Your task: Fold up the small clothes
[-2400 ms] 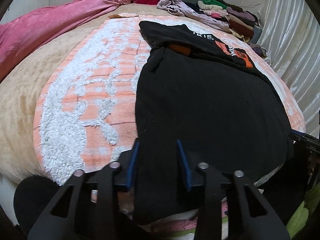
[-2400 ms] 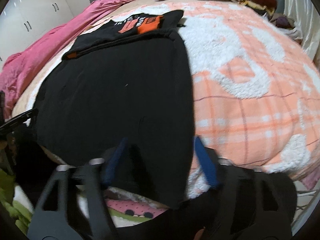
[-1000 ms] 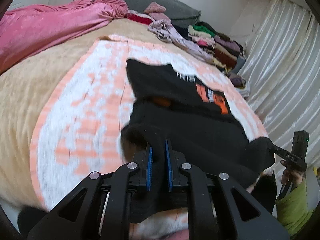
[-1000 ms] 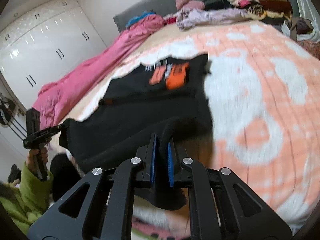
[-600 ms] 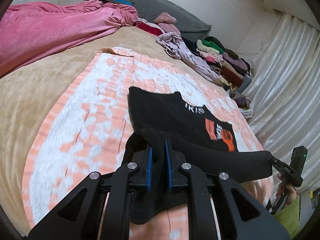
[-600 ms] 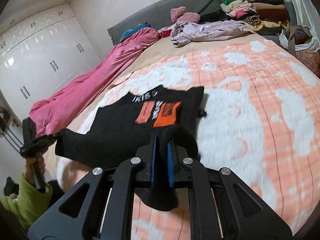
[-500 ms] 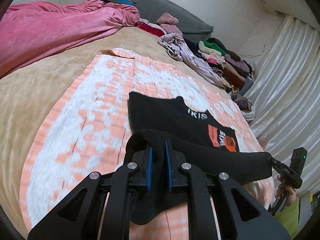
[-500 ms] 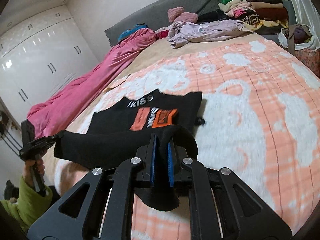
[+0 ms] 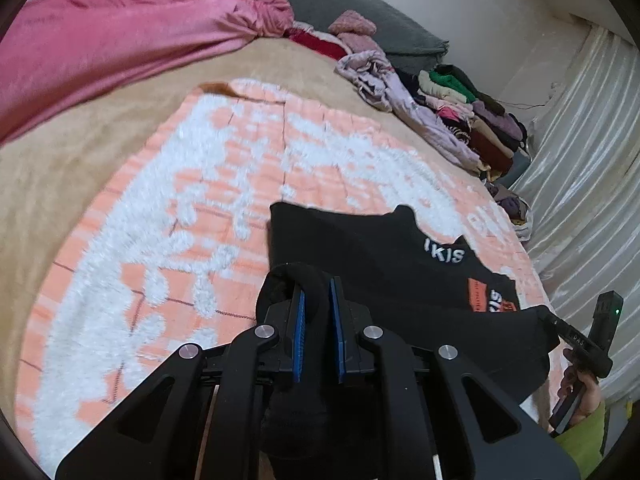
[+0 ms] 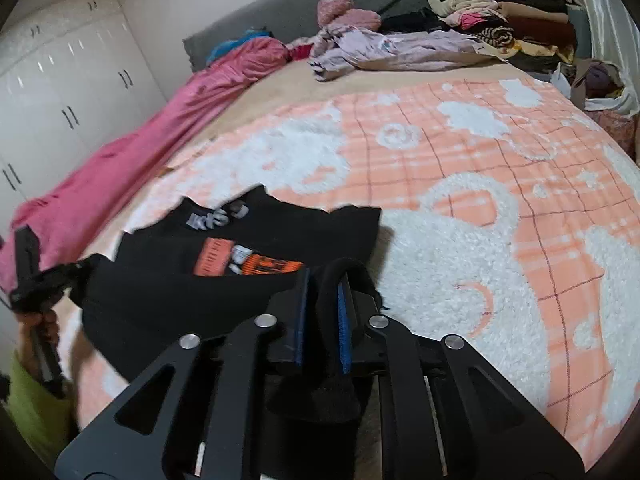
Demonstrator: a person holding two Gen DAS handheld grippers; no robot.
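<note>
A black T-shirt (image 9: 384, 264) with white lettering and an orange print lies on the orange-and-white blanket (image 9: 168, 216). Its near hem is lifted and folded forward over the rest. My left gripper (image 9: 317, 300) is shut on the hem's left corner. My right gripper (image 10: 322, 292) is shut on the hem's right corner. The shirt (image 10: 256, 248) shows in the right wrist view with the print half covered by the raised hem. Each view shows the other gripper at its edge, the right gripper (image 9: 580, 344) and the left gripper (image 10: 44, 280).
A pink duvet (image 9: 120, 48) lies along the bed's left side. A loose lilac garment (image 10: 392, 52) and a stack of folded clothes (image 10: 512, 12) sit at the far end by the grey headboard (image 10: 320, 4). A white curtain (image 9: 592, 168) hangs at the right, white wardrobes (image 10: 60, 92) at the left.
Both grippers closed on the shirt's near hem, lifted it, and carried it forward over the shirt. In the last half second the hem has moved further toward the print.
</note>
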